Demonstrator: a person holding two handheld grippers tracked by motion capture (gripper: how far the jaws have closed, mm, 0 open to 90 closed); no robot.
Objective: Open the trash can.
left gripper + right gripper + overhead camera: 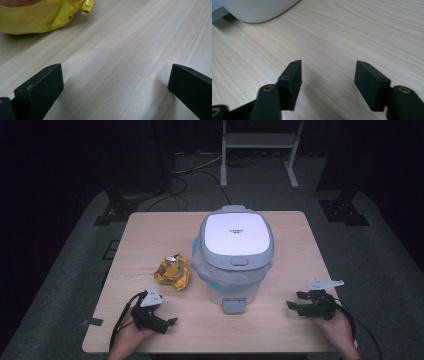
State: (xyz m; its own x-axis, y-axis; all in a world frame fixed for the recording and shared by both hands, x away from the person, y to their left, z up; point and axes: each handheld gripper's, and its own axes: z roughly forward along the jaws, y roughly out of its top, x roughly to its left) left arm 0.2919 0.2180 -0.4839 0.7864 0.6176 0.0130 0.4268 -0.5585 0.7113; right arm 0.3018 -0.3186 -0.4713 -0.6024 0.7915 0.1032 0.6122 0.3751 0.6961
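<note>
High view: one bin (236, 255), one yellow wrapper (173, 272), two grippers, jaws apart.

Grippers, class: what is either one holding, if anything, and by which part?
Nothing is held. The left gripper and right gripper both stand open above the bare table, apart from the yellow wrapper and the bin.

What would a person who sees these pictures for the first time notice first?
First, the white and grey plastic pedal bin with a closed lid, standing in the middle of the light wooden table. Next, the crumpled yellow snack wrapper lying just left of it. Near the table's front edge, the left gripper and right gripper wait open and empty.
</note>
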